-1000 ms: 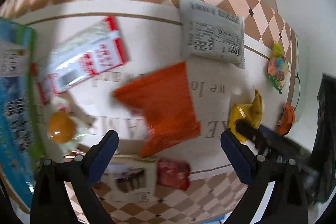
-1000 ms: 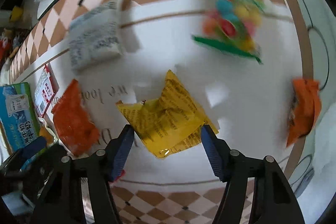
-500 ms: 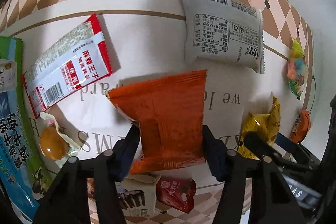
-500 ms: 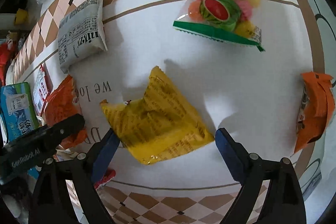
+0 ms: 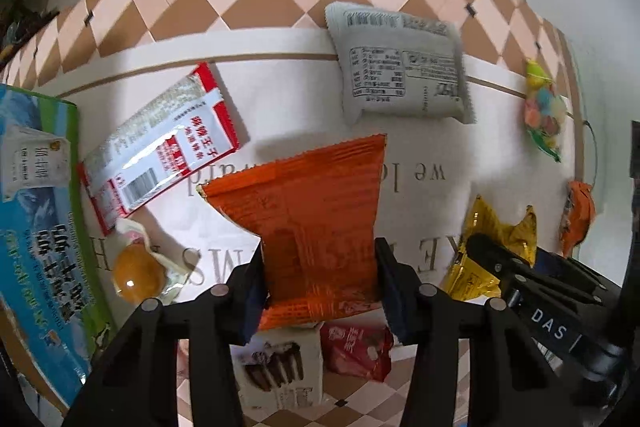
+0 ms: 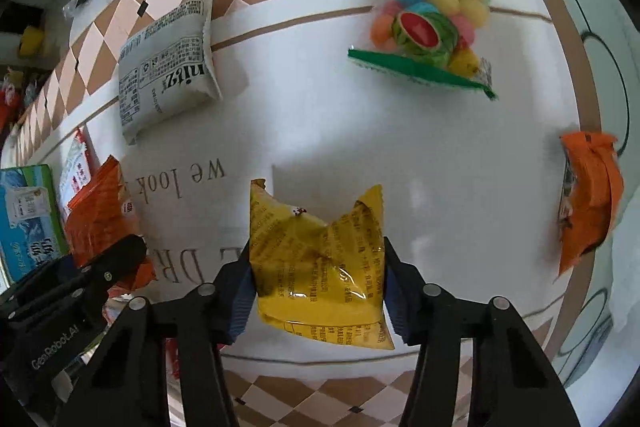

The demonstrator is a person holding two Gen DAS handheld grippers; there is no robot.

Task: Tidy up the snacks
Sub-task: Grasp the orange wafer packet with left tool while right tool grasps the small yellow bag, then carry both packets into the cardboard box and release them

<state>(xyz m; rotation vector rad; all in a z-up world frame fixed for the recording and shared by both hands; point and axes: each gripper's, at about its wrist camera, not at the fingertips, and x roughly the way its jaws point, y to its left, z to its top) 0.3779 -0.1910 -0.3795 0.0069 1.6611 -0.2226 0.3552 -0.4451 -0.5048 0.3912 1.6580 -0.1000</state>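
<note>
Left to right. Left hand-held gripper (image 5: 320, 287): jaws just closing from wide apart, now pinching the orange packet (image 5: 308, 223) by its lower end, pads pressed to both sides, packet creased at the waist. Appears raised off the white cloth of the bench (image 5: 296, 95), judging by the shadow on the cloth. Right hand-held gripper (image 6: 318, 291): briefly wider, then just closing, now clamped on the yellow packet (image 6: 320, 259), crumpled between the pads, near the bench's near edge.

Meaning for the task: two snacks secured at once, pick-up phase likely done; carrying to a sorting spot probably next. Destination not evident.

Containers: blue-and-green carton (image 5: 36, 227) at the bench's left edge, closed, contents hidden. No open bin or tray visible. Loose on the cloth: red-and-white packet (image 5: 160, 147) beside the carton, wrapped orange sweet (image 5: 138, 273) below it, grey newsprint pillow pack (image 5: 400, 67) toward the far edge, bag of coloured balls (image 6: 428, 23) at the far right, another orange packet (image 6: 588, 199) at the right edge. Small brown-and-white carton (image 5: 280, 367) and a red packet (image 5: 356, 351) at the near edge.
</note>
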